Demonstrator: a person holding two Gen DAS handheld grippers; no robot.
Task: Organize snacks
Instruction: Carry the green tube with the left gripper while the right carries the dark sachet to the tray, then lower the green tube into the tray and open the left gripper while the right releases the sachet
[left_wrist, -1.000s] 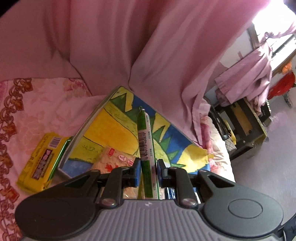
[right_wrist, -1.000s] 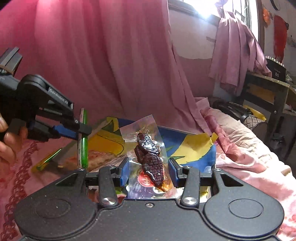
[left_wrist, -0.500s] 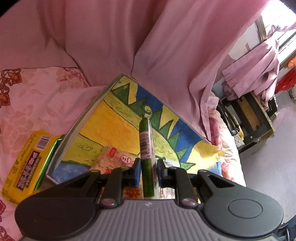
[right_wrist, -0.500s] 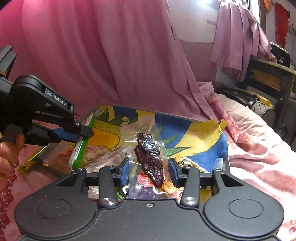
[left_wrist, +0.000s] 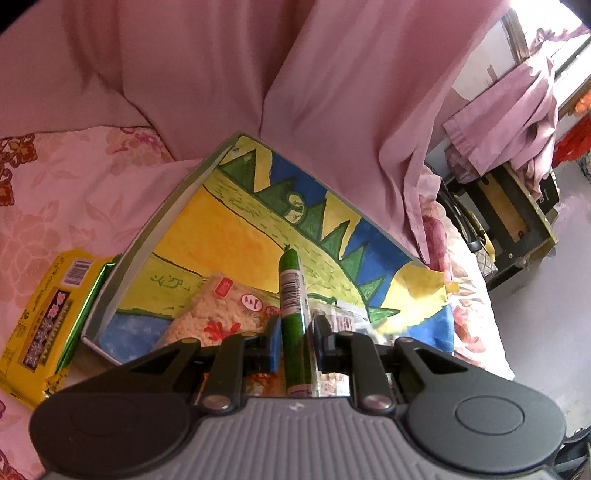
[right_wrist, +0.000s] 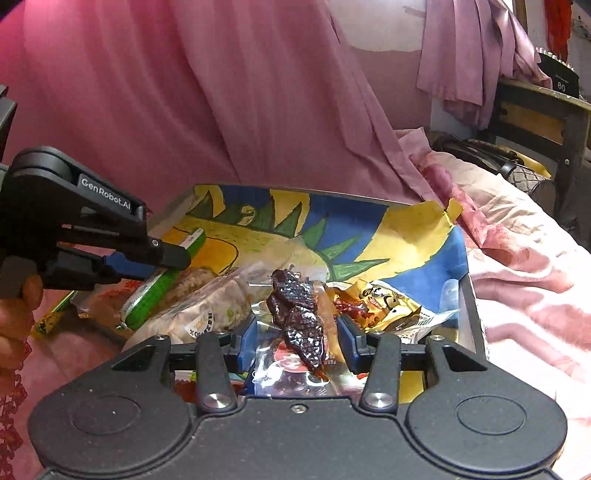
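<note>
Low in the centre of the left wrist frame, the left gripper is closed tight on a green sausage stick with a white barcode strip, its tip pointing up over the box. Behind it lies the open box, its floor painted with yellow, blue and green spikes and its grey wall running along the left edge. A pale rice-cracker packet with red marks lies in the lower part of the box, just left of the stick. Outside the wall, at lower left, a yellow wrapped snack bar rests on the floral bedsheet.

Across in the right wrist frame, the right gripper holds a clear vacuum pouch of dark glazed meat; its jaws have just been opening slightly, with the pouch between them and the blue pads at its edges. Snack packets crowd the box's near end below it, while the far painted floor is bare. Pink curtain cloth hangs right against the box's far edge. The left gripper reaches in from the left with the green stick.
</note>
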